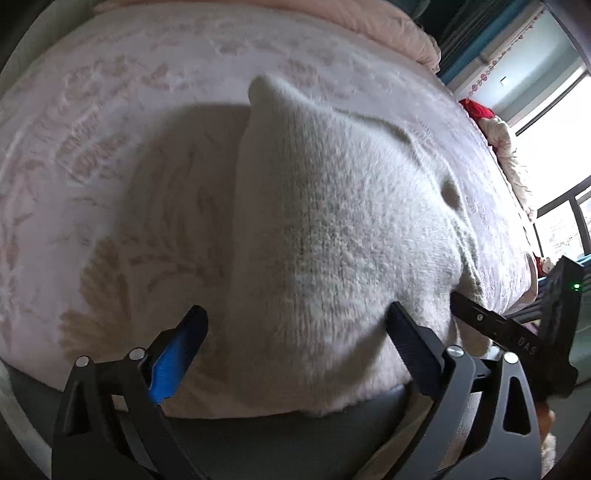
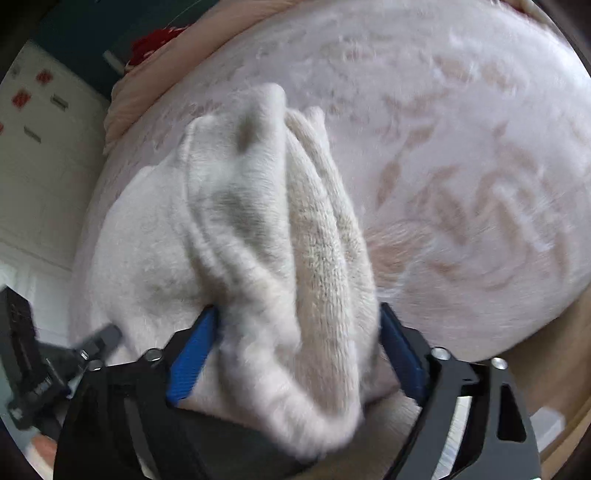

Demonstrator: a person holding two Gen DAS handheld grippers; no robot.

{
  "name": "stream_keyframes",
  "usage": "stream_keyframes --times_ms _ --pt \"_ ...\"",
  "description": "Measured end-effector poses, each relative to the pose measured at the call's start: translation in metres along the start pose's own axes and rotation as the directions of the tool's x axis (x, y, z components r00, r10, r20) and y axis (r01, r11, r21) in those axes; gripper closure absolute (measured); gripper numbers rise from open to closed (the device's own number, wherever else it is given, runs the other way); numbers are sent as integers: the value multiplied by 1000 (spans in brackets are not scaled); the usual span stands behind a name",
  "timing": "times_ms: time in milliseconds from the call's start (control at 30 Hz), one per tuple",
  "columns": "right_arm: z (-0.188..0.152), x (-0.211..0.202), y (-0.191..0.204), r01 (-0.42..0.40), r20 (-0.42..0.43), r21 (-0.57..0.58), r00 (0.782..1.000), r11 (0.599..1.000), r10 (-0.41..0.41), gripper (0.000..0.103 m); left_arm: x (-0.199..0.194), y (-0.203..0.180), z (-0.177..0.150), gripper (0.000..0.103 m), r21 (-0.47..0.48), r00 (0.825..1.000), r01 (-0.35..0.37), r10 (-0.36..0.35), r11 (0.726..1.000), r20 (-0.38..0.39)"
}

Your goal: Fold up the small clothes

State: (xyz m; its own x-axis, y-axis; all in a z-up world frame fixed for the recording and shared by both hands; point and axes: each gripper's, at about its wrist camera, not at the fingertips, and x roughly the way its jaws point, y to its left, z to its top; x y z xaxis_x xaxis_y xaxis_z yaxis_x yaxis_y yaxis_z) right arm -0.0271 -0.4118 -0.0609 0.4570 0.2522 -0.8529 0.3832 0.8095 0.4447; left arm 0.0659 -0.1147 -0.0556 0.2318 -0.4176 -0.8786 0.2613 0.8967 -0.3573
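A fuzzy white knitted garment (image 1: 332, 229) lies on the bed near its front edge. My left gripper (image 1: 297, 317) hovers over the garment's near hem, jaws wide open, one finger off its left edge and one over the knit. In the right wrist view the garment (image 2: 266, 229) is bunched into a thick lengthwise fold. My right gripper (image 2: 297, 315) straddles the near end of that fold with jaws spread wide; the cloth fills the gap loosely and brushes the blue pads (image 2: 192, 362). Each gripper shows at the edge of the other's view.
The bed carries a pale pink bedspread (image 1: 110, 155) with a leaf pattern. A rolled peach quilt (image 1: 388, 26) and red fabric (image 1: 478, 109) lie at the far side, by a window. The bed's front edge (image 1: 258, 432) runs just below the fingers.
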Motion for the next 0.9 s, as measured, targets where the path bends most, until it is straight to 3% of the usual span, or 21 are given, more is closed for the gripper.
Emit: stream_keyframes --times_ms 67,433,833,900 --pt "3 8 -9 -63 -4 57 998 996 63 5 11 -4 3 5 7 1000 9 -8 1000 -27" --pt "8 19 -3 -96 26 37 995 995 95 5 44 -37 14 5 87 997 -73 76 994 -29" --pt "6 25 14 -80 43 21 996 997 79 5 51 -41 20 5 98 996 -77 81 992 -31" --pt "8 23 12 -96 43 11 995 995 95 13 49 -40 22 5 87 998 -46 50 995 -45"
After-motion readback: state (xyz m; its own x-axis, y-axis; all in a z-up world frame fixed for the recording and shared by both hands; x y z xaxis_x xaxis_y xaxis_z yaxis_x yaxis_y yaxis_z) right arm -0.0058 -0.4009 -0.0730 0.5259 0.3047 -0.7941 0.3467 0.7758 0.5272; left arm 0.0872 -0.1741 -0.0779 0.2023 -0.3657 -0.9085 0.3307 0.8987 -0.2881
